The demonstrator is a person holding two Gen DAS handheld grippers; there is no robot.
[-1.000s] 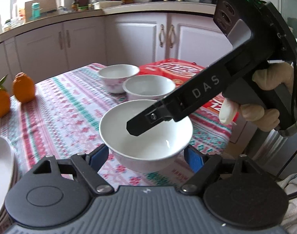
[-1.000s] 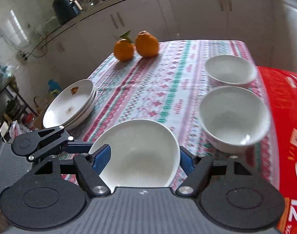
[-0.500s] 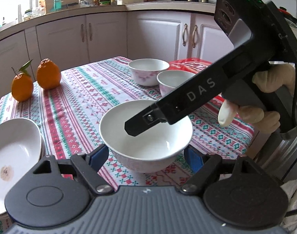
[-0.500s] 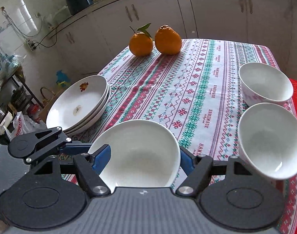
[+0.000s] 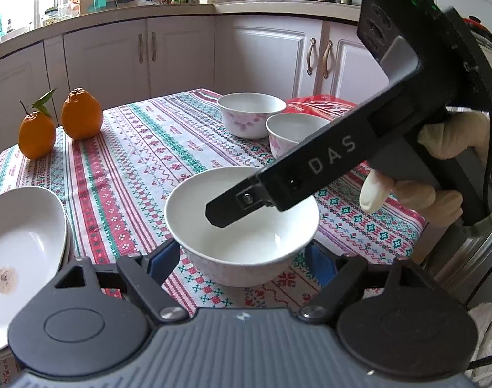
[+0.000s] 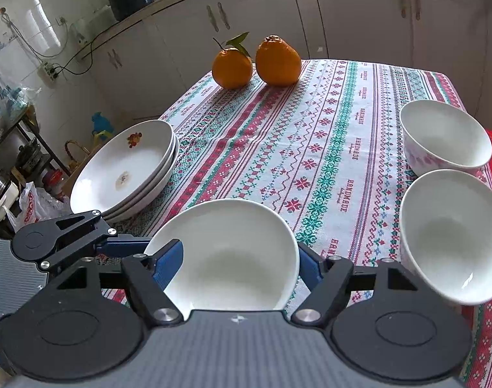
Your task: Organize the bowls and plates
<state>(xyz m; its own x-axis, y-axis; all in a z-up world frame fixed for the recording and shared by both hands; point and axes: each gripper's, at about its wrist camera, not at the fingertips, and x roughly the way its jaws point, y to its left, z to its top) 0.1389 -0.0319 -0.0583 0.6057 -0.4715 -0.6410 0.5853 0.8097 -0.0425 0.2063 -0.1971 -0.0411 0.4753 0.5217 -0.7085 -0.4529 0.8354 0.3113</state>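
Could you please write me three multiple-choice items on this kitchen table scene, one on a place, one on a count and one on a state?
1. Where does the stack of plates stand relative to the two oranges, in the right wrist view?
A. nearer the camera, at the table's left edge
B. behind the oranges
C. on the red package

2. How many white bowls are in view?
A. two
B. three
C. five

3. How does the near bowl sit with the left gripper?
A. upside down under it
B. upright between its blue fingers
C. stacked inside another bowl

Answers:
1 A, the plates sit low and left, the oranges far back.
2 B, the near bowl plus a middle bowl and a far bowl.
3 B, its open mouth faces up, with a blue pad on each side.
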